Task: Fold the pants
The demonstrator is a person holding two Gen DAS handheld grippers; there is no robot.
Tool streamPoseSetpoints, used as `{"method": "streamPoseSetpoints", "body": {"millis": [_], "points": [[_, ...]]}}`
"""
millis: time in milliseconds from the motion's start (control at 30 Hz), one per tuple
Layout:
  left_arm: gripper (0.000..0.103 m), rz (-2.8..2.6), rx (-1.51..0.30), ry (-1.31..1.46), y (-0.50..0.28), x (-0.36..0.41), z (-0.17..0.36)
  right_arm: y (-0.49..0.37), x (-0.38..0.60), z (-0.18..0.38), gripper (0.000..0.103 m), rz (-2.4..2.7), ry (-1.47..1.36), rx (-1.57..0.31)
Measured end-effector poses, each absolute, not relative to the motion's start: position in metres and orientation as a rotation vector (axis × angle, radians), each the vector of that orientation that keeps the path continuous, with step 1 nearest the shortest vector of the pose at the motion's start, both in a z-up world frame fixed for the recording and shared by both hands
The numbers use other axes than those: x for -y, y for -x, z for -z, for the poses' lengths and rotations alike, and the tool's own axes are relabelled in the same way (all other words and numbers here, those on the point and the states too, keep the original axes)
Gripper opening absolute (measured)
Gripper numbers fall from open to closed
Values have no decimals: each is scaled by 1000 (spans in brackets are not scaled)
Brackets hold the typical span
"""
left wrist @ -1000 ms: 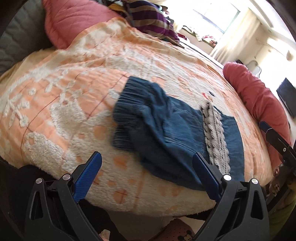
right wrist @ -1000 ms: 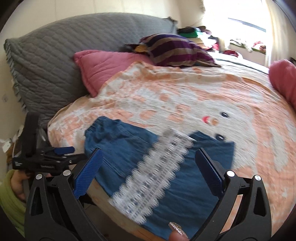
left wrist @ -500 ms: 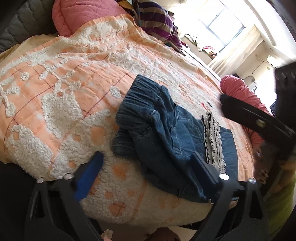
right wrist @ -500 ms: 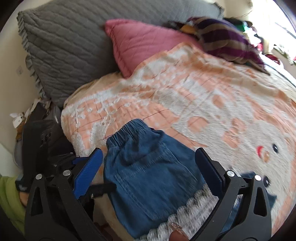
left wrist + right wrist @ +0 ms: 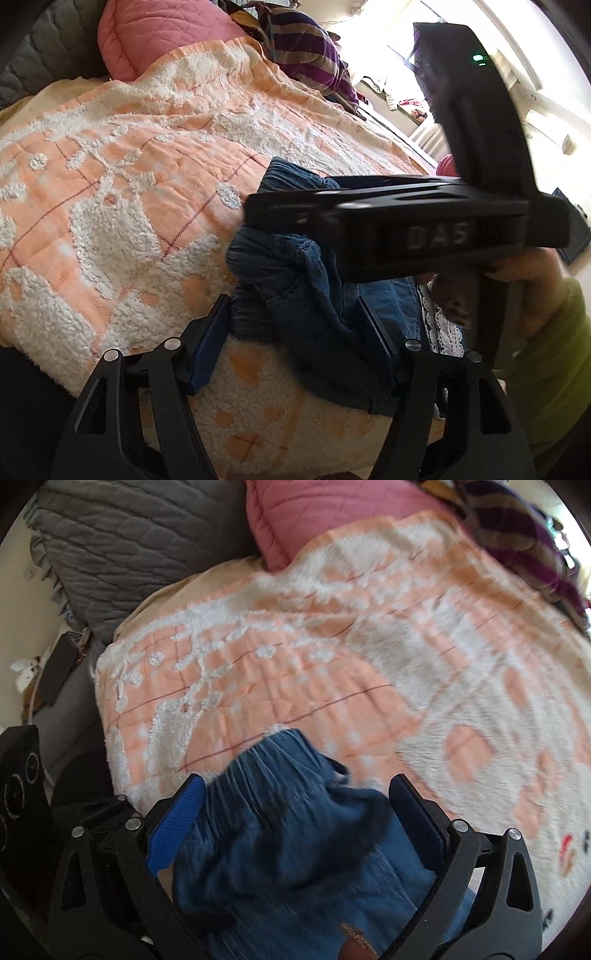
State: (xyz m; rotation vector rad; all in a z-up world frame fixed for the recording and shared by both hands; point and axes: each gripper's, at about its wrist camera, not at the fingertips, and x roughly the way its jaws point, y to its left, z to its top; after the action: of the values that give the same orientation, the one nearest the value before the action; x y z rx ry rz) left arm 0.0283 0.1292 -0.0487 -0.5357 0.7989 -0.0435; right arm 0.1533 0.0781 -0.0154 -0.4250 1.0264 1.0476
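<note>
The denim pants (image 5: 295, 295) lie bunched at the near edge of the bed, on the orange-and-white fleece blanket (image 5: 110, 192), their gathered waistband toward the left and a strip of white lace trim (image 5: 443, 332) toward the right. The left gripper (image 5: 295, 332) sits low over the near waistband corner with its jaws closing and a thick roll of denim between them; the blue pads look just at the cloth, not yet pressing. The right gripper (image 5: 295, 812) stands open above the far part of the waistband, both fingers apart with denim beneath, gripping nothing; its frame is blurred. The step in hand seems to be seizing the 2 waistband corners. To do it well, each gripper should bite only the waistband edge, not the blanket pile beneath, and take all layers together so the cloth lifts evenly. Farther off, a pink pillow (image 5: 159, 33) and a striped garment (image 5: 306, 48) lie well apart from the work.
</note>
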Motion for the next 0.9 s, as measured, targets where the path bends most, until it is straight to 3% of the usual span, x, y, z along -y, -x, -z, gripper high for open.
{"method": "streamPoseSetpoints", "body": {"millis": [33, 67, 100, 267, 467, 900], "points": [[66, 48, -794, 552, -28, -131, 49, -155, -81, 19, 90, -1064, 422, -1042], [66, 50, -791, 563, -27, -132, 50, -156, -83, 24, 75, -1082, 422, -1057], [66, 52, -788, 572, -27, -133, 50, -155, -83, 27, 65, -1105, 418, -1069], [73, 70, -768, 596, -26, -134, 49, -151, -65, 18, 31, -1134, 341, -1036], [86, 123, -725, 661, -16, -128, 44, -152, -4, -14, 25, -1178, 135, -973], [85, 377, -747, 670, -28, -45, 4, -139, 113, -58, 25, -1164, -30, -819]]}}
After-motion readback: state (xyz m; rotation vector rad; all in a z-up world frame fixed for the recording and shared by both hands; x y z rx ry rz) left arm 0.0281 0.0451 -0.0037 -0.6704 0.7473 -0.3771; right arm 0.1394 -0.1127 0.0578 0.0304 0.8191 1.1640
